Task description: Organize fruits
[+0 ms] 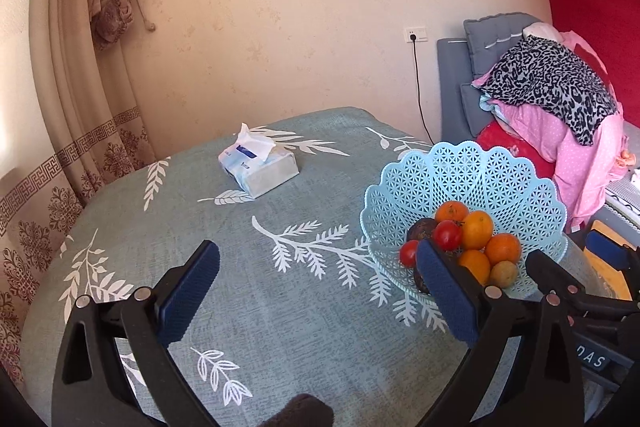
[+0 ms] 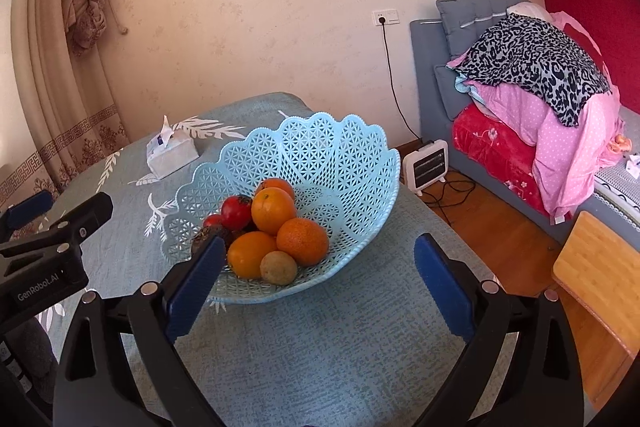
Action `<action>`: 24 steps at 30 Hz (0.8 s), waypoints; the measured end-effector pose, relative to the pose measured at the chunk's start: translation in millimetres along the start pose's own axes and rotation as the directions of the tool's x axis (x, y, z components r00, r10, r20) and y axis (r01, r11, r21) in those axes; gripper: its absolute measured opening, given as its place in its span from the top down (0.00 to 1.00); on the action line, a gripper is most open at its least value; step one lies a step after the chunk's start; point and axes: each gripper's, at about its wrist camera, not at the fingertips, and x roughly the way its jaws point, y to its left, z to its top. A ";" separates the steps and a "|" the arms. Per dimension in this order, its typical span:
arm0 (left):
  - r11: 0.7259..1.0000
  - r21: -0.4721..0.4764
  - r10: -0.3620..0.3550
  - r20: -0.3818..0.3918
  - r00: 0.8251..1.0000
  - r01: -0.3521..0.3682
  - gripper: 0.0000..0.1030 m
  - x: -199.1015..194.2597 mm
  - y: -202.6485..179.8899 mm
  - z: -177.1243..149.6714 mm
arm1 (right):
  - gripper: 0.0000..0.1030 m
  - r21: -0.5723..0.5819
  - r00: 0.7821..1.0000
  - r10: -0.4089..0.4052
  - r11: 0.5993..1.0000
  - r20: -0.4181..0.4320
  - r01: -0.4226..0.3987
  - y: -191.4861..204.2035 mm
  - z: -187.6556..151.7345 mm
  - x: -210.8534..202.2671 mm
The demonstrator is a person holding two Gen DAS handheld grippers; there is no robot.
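Your left tool (image 1: 316, 291) stands with its 2 blue-padded fingers (image 1: 192, 291) spread wide and nothing between them, held low over the worktop (image 1: 256, 307) and aimed across the leaf-print cloth toward the tissue pack (image 1: 260, 167). Your right tool (image 2: 316, 287) is likewise spread wide and holds nothing; it points straight at the basket (image 2: 340, 155), with its left pad just in front of the near rim. In the left wrist view the right tool (image 1: 592, 267) shows at the right edge, close beside the basket (image 1: 480, 175).

The basket is a light blue, lattice-walled bowl with a scalloped rim, standing upright on the worktop near its right edge. It is round, so no long axis can be given. All the fruit lies heaped in the near-left part of the bowl: 4 oranges (image 2: 274, 209), 2 red tomatoes (image 2: 236, 211), 1 small tan round fruit (image 2: 279, 268) at the front, and dark fruit (image 2: 212, 237) low at the left, partly hidden by your tool's pad. The pieces touch one another. The fruits are near-round; no pointing direction can be told.

The tissue pack lies flat, well apart from the basket, with a tissue standing up from its top.
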 end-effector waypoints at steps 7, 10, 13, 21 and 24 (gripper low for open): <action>1.000 0.004 0.008 0.021 1.000 -0.008 0.05 -11.8 4.0 -4.5 | 0.06 -0.094 0.998 0.027 0.995 -0.052 -0.032 24.1 -4.8 -1.7; 1.000 0.009 0.024 0.025 0.999 -0.024 0.05 -13.8 5.9 -4.9 | 0.06 -0.127 0.998 0.020 0.992 -0.060 -0.027 31.2 -3.9 -3.7; 0.999 0.009 0.032 0.031 0.999 -0.032 0.05 -14.9 7.2 -4.8 | 0.06 -0.157 0.998 0.009 0.987 -0.061 -0.019 36.0 -1.8 -5.1; 0.999 0.021 0.044 0.030 0.999 -0.045 0.05 -14.0 3.9 -5.8 | 0.06 -0.163 0.998 -0.021 0.987 -0.054 0.012 31.4 4.6 -4.4; 0.999 0.028 0.043 0.028 0.999 -0.044 0.05 -12.6 1.9 -5.3 | 0.06 -0.161 0.998 -0.031 0.987 -0.053 0.022 28.7 7.6 -3.7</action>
